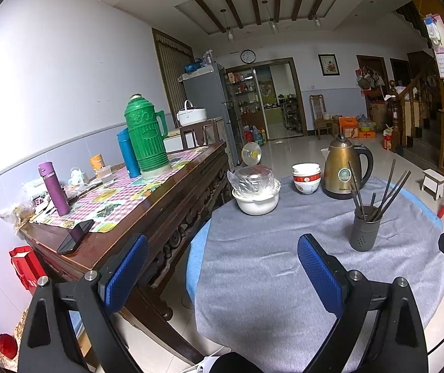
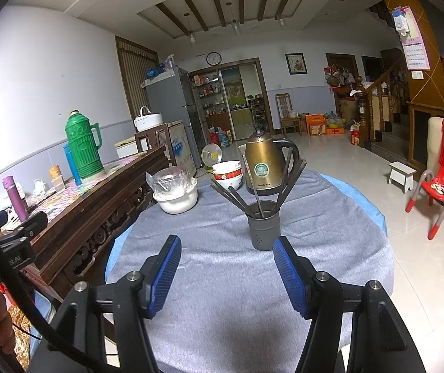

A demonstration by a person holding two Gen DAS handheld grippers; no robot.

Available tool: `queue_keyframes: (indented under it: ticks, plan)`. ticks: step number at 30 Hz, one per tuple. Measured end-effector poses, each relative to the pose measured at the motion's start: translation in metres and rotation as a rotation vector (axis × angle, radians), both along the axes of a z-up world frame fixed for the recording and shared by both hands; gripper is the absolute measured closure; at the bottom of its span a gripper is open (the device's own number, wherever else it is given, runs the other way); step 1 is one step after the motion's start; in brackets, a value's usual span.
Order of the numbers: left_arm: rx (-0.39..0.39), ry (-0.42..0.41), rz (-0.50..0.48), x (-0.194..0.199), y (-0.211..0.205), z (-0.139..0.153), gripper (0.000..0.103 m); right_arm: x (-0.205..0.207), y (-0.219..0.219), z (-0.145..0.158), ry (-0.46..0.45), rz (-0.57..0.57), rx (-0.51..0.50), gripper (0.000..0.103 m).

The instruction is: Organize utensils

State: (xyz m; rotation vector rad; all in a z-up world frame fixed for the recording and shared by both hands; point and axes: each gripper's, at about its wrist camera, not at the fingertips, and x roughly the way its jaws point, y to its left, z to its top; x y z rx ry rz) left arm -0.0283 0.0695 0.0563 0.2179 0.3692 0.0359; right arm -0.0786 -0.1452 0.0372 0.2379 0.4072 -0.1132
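The round surface (image 2: 222, 279), draped in grey cloth, carries everything relevant to the task; a wooden sideboard (image 1: 159, 211) stands to its left. Toward the far edge sit a gold kettle (image 2: 263, 164), a white pot covered with plastic film (image 2: 175, 192) and a stack of bowls (image 2: 226, 172).

The task's items, dark chopsticks (image 2: 253, 186), stand fanned out in a grey holder (image 2: 263, 228) near the middle of the surface, in front of the kettle. No loose utensils appear on the cloth.

Both tools are released and empty. The right tool (image 2: 226, 276) hovers just short of the holder, its right pad close beside the holder's base without visible contact. The left tool (image 1: 220, 272) hovers over the near left edge of the surface, well apart from the holder.

Judged step: either a pre-grasp pause or the sorting already complete. If a grasp follows, the right tool would need to advance and centre on the holder or on one stick.

Limits of view: the count of chopsticks cannot be determined. The holder's interior is hidden. The near rim of the surface is cut off behind the tools.
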Motion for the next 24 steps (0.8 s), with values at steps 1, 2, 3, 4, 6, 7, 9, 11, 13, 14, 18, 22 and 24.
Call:
queue_keyframes:
  ticks: [1, 2, 3, 4, 6, 7, 9, 11, 13, 14, 18, 22, 24]
  plan:
    - [0.001, -0.001, 0.001, -0.0001, -0.0002, 0.0000, 0.006, -0.0001, -0.0001, 0.0002, 0.000, 0.001, 0.001, 0.037]
    - [0.001, -0.002, 0.003, -0.0002, -0.0001, 0.0001, 0.006, -0.0003, 0.0000, 0.0004, -0.001, 0.001, 0.001, 0.037]
    - [-0.001, -0.002, 0.003, -0.0007, 0.0007, 0.0004, 0.006, -0.0001, 0.0003, 0.0006, -0.002, -0.001, -0.002, 0.037]
    - [-0.003, -0.001, 0.003, -0.0006, 0.0005, 0.0006, 0.006, 0.0002, 0.0002, 0.0002, -0.001, -0.001, -0.003, 0.037]
    - [-0.002, -0.003, 0.005, -0.0013, 0.0007, 0.0010, 0.006, 0.0001, 0.0001, 0.0002, -0.002, -0.001, 0.000, 0.037]
    - [-0.003, -0.003, 0.006, -0.0014, 0.0009, 0.0009, 0.006, 0.0002, 0.0001, 0.0004, -0.003, -0.001, 0.000, 0.037]
    - [-0.002, -0.004, 0.007, -0.0015, 0.0009, 0.0009, 0.006, 0.0006, 0.0002, 0.0005, 0.000, -0.001, -0.002, 0.037]
    - [-0.002, -0.003, 0.007, -0.0014, 0.0009, 0.0011, 0.006, 0.0003, 0.0000, 0.0006, -0.001, 0.000, 0.000, 0.037]
    - [-0.004, -0.003, 0.007, -0.0017, 0.0010, 0.0011, 0.006, 0.0002, 0.0002, 0.0005, -0.001, 0.000, -0.003, 0.037]
    - [-0.004, -0.004, 0.008, -0.0019, 0.0011, 0.0011, 0.006, 0.0002, 0.0002, 0.0005, -0.002, -0.001, -0.005, 0.037]
    - [-0.004, -0.004, 0.008, -0.0018, 0.0018, 0.0010, 0.006, 0.0000, 0.0000, 0.0006, -0.002, -0.001, -0.001, 0.037]
    - [-0.004, -0.004, 0.008, -0.0021, 0.0020, 0.0010, 0.006, 0.0002, -0.0002, 0.0003, -0.002, 0.000, -0.001, 0.037]
    - [-0.006, -0.001, 0.006, -0.0018, 0.0018, 0.0009, 0.006, 0.0003, 0.0000, 0.0001, -0.001, 0.000, -0.001, 0.037]
